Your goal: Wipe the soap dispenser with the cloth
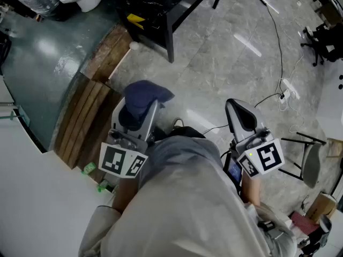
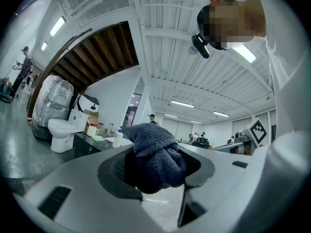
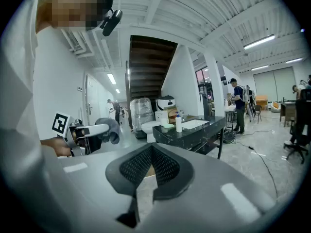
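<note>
Soap dispenser (image 3: pixel 179 123): small white pump bottle, upright on the black desk (image 3: pixel 204 128), toward the desk end nearest the toilet (image 3: pixel 147 126). In the left gripper view it shows on the same desk top, among some small pale items too small to make out.

Handling, as judged:
- Looks like light plastic with smooth walls.
- The tall, narrow form with the pump on top would slide or tip under a sideways wipe.
- Best taken low on the body, or at the neck under the pump, by the free gripper while the cloth works round it.
- Keep off the pump head, since a press there would likely squirt soap.

Cloth (image 2: pixel 154 157): dark blue, soft and limp, bunched into a wad. It should mould to the bottle's curve. Slip risk lies with the bottle, not the cloth.

Left gripper (image 1: pixel 140 116): fingers (image 2: pixel 73 178) clamped on the cloth. The wad fills the gap between them and bulges out past the tips. It is carried well apart from the desk, out over the open floor.

Right gripper (image 1: pixel 239 113): fingers (image 3: pixel 138 165) closed pad against pad, with nothing between them. It touches nothing and is also well apart from the desk.

Neither gripper is at the dispenser. Wiping is not yet begun. The right fingers would need to spread before they could steady the bottle.
</note>
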